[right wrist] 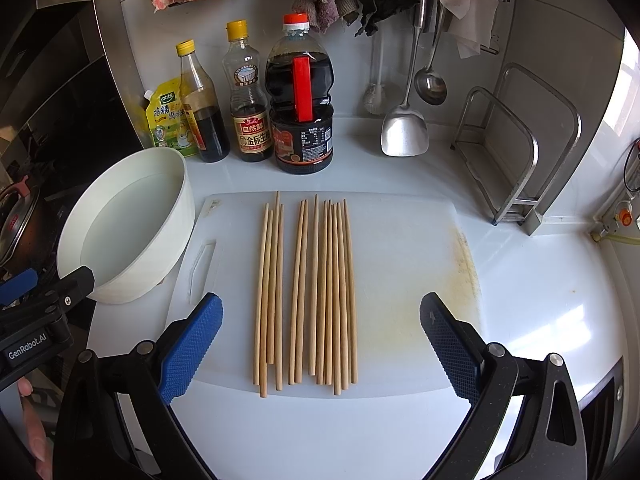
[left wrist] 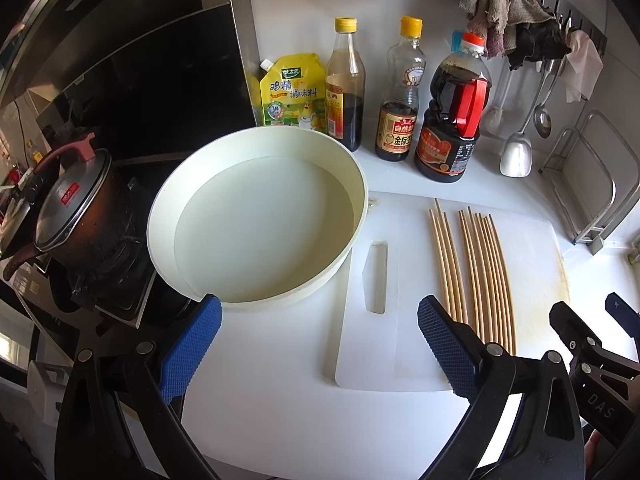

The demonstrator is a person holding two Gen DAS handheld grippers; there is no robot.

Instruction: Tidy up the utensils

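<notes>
Several wooden chopsticks (right wrist: 308, 292) lie side by side, lengthwise, on a white cutting board (right wrist: 400, 264); in the left wrist view the chopsticks (left wrist: 476, 272) sit at the right of the board (left wrist: 368, 356). A round white basin (left wrist: 256, 216) holding water rests at the board's left edge, also seen as the basin (right wrist: 128, 228) in the right wrist view. My left gripper (left wrist: 320, 340) is open, hovering above the board's near left part beside the basin. My right gripper (right wrist: 320, 340) is open above the near ends of the chopsticks, nothing between its fingers.
Sauce bottles (right wrist: 300, 96) and a yellow seasoning pouch (left wrist: 292, 92) line the back wall. A metal spatula (right wrist: 404, 128) and ladle (right wrist: 430, 84) hang at the right beside a wire rack (right wrist: 516, 148). A lidded pot (left wrist: 76, 204) sits on the stove at the left.
</notes>
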